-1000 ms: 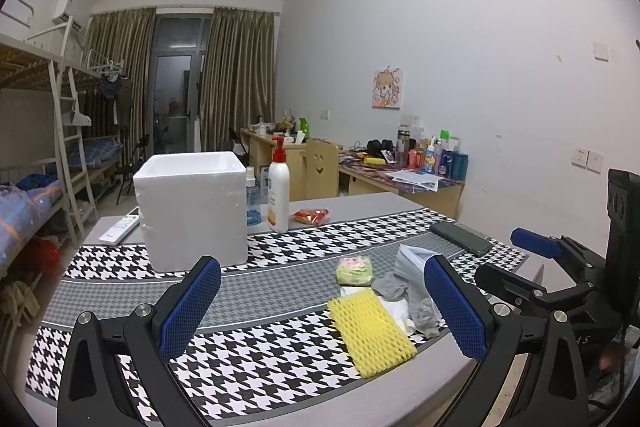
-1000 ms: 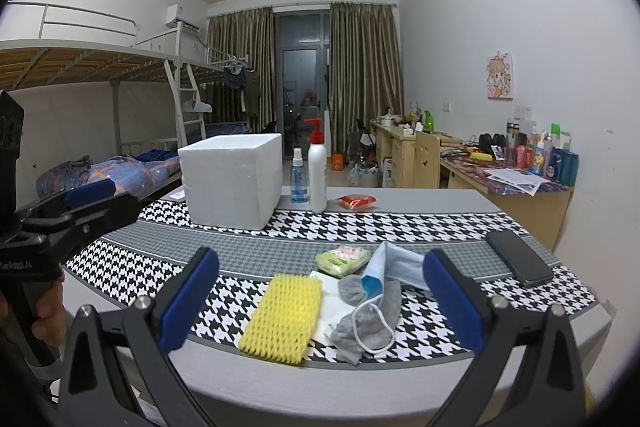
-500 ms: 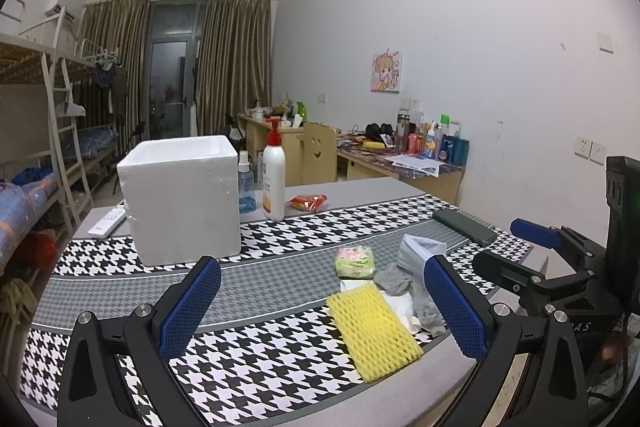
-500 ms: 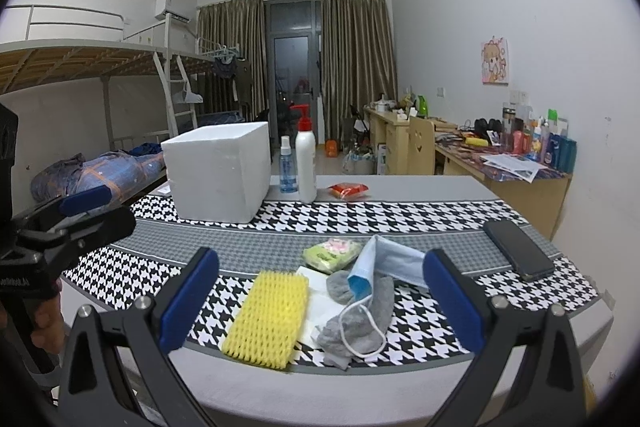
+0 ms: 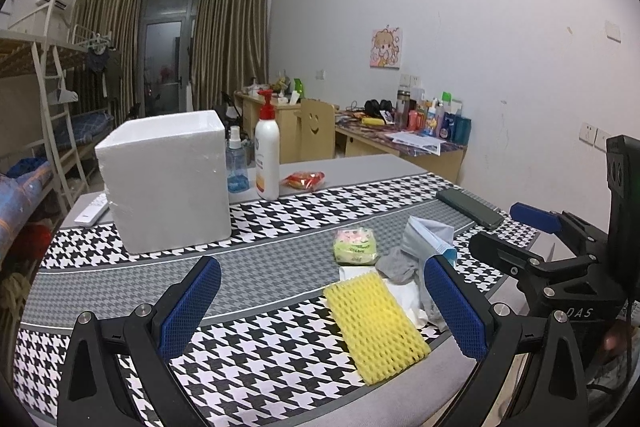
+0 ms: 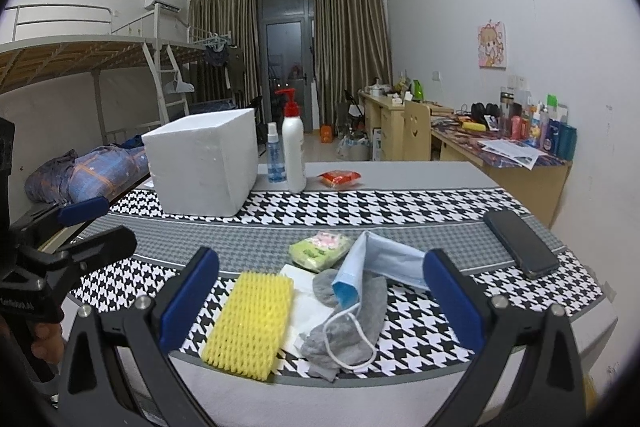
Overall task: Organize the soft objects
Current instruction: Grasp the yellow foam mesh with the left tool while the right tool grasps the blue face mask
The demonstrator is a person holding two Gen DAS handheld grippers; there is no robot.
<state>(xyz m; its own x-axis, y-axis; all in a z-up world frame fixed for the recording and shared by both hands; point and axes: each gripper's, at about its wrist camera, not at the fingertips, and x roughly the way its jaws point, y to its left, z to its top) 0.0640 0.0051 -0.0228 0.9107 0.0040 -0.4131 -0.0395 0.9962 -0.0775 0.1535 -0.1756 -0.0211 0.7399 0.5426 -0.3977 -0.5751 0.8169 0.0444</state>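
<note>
Soft objects — a yellow foam net point(image 6: 248, 323), a grey sock point(image 6: 344, 327), a blue face mask point(image 6: 380, 263) and a green tissue pack point(image 6: 318, 249) — lie heaped at the table's near edge, well in front of the white foam box point(image 6: 204, 163). Best to start with the net, lying clear of the tangle beside the sock. The right gripper point(image 6: 320, 303) hovers above the heap, jaws spread wide. The left gripper point(image 5: 320, 307) — also spread — hangs on the box's side of the heap.

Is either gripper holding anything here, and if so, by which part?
Nothing is held. The left gripper and right gripper are both open, above the table's near edge, clear of the yellow net and mask.
</note>
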